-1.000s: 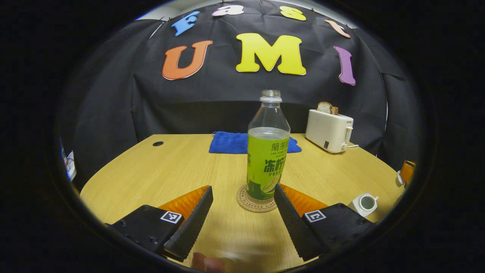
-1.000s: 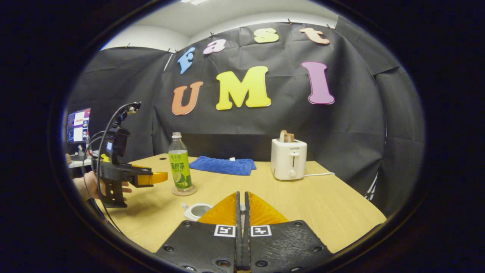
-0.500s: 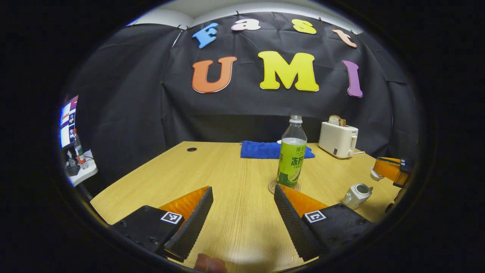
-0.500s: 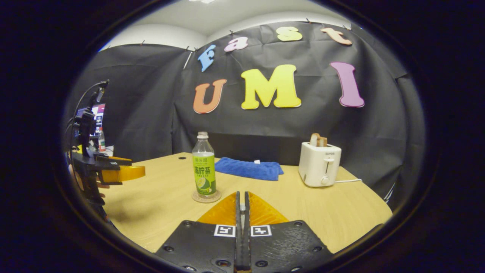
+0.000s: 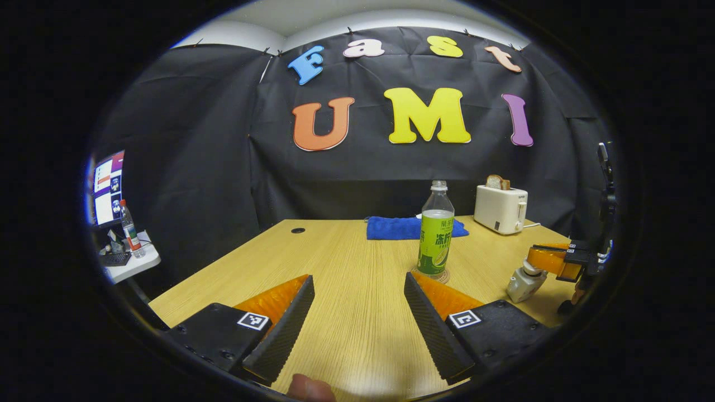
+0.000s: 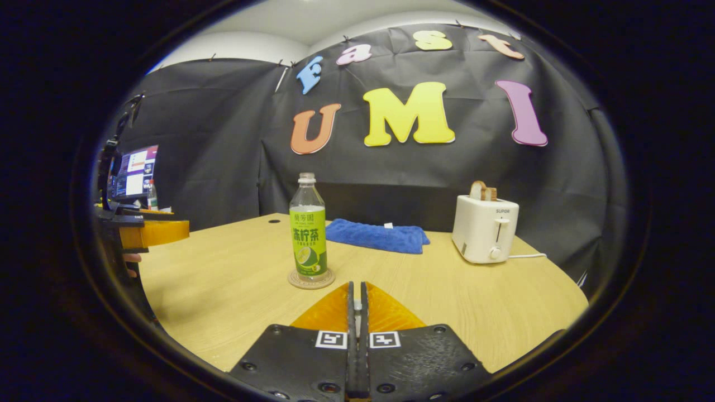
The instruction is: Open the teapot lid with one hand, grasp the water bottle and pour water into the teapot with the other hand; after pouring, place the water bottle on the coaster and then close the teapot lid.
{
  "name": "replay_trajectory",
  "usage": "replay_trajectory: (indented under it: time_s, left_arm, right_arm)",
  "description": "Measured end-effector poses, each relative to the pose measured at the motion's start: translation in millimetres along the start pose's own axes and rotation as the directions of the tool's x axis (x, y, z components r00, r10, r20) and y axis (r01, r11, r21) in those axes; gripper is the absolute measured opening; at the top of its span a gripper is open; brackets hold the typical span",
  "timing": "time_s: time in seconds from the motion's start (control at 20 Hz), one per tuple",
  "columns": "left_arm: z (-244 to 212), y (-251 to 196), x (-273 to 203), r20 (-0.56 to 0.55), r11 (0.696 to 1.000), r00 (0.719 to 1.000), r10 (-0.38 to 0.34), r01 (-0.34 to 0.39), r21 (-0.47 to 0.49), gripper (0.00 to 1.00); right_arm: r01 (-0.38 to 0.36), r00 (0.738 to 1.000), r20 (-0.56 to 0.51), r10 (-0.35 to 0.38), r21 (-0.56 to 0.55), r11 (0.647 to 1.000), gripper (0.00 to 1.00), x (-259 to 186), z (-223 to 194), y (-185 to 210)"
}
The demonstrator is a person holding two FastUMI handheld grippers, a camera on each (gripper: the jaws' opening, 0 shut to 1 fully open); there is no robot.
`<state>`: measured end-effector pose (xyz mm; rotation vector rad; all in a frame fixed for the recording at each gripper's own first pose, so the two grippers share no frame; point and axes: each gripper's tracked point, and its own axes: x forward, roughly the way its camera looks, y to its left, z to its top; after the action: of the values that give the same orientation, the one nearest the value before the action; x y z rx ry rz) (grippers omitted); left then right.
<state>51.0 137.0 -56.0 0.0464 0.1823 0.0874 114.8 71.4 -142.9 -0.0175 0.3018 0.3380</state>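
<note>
- Pulling back, the left tongs [image 5: 357, 312] gaped wide, leaving the bottle [image 5: 435, 237] on its coaster [image 5: 430, 275] mid-counter [image 5: 335, 268].
- The right tongs [image 6: 356, 312], pressed together, reached the teapot [image 5: 524, 282], maybe holding its lid.

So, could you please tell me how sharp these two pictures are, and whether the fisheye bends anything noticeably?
Left gripper view: the water bottle and toaster are crisp; the table edge bows, and a blurred fingertip sits at the bottom. Right gripper view: also sharp, with soft even light and only a faint shadow by the coaster; the table's far edges curve towards the rim.
</note>
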Motion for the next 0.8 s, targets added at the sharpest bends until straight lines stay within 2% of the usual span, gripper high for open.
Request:
replay_trajectory:
  time_s: [0.7,0.8]
  left_arm:
    - [3.7,-7.1,-2.4,0.009,1.000,1.000,-0.013,0.012,0.012,1.00]
    - [5.5,-9.1,-4.8,0.012,1.000,1.000,-0.014,0.014,0.012,1.00]
  right_arm:
    - [0.021,1.000,0.001,-0.021,0.012,1.000,0.00,-6.2,-12.7,-2.1]
    - [0.026,0.999,0.025,-0.027,0.008,1.000,0.06,-8.9,-4.5,-3.6]
